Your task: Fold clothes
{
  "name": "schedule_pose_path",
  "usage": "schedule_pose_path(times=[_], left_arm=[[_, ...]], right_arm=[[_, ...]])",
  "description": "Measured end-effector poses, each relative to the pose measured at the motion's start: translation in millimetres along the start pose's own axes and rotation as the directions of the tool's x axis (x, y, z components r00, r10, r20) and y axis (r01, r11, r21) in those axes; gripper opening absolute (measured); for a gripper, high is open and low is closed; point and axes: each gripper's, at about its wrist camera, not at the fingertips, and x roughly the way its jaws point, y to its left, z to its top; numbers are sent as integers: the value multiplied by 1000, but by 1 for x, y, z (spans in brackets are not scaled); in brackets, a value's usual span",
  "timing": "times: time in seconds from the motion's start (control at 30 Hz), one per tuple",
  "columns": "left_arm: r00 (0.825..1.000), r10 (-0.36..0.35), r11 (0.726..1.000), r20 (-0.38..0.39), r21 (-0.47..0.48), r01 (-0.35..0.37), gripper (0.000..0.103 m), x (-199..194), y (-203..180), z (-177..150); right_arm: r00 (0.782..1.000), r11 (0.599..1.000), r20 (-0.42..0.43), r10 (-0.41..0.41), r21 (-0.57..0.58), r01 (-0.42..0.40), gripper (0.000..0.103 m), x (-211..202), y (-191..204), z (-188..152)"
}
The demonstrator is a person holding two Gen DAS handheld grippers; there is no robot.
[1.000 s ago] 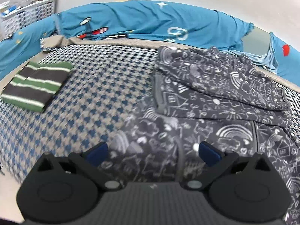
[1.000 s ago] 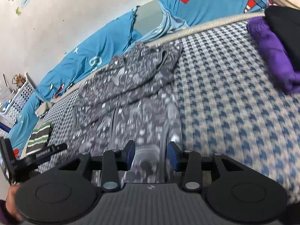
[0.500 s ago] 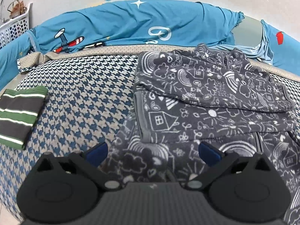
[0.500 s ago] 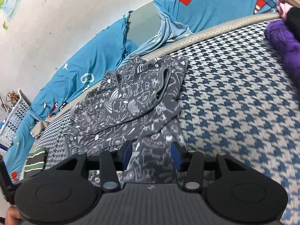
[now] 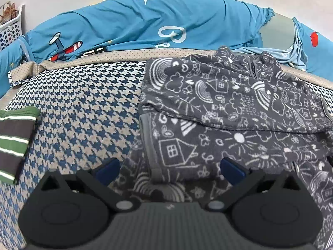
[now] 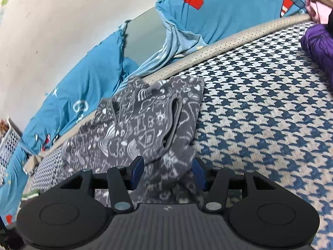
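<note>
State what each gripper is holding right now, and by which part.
Nothing. The left gripper and right gripper both stand open above the grey patterned garment, pads clear of the fabric; the right's jaws have just been opening.

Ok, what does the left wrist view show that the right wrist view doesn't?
Left wrist only: the flat side of the folded green striped garment and the open left gripper. Right wrist only: a purple garment at the right edge, and the right gripper, whose jaws have just been opening, with nothing pinched. Both: the grey doodle-print garment on the houndstooth cover and the blue bedding.
</note>
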Motion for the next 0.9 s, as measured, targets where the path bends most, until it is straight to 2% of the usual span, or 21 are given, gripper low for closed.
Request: schedule_pose_path(times=[0.17, 0.37, 0.8, 0.9], left_arm=[[1000, -8, 1000, -5, 2, 8, 103, 6, -1, 5], [999, -31, 999, -30, -31, 30, 103, 12, 2, 8], [998, -54, 996, -43, -76, 51, 103, 21, 13, 12], [997, -60, 994, -56, -93, 55, 103, 26, 15, 13]], right_arm=[[1000, 998, 15, 14, 62, -15, 52, 13, -10, 10], [1000, 994, -12, 24, 104, -23, 52, 32, -20, 19], [999, 999, 8, 50, 13, -50, 53, 59, -19, 26], [999, 999, 14, 48, -27, -48, 46, 66, -12, 25]])
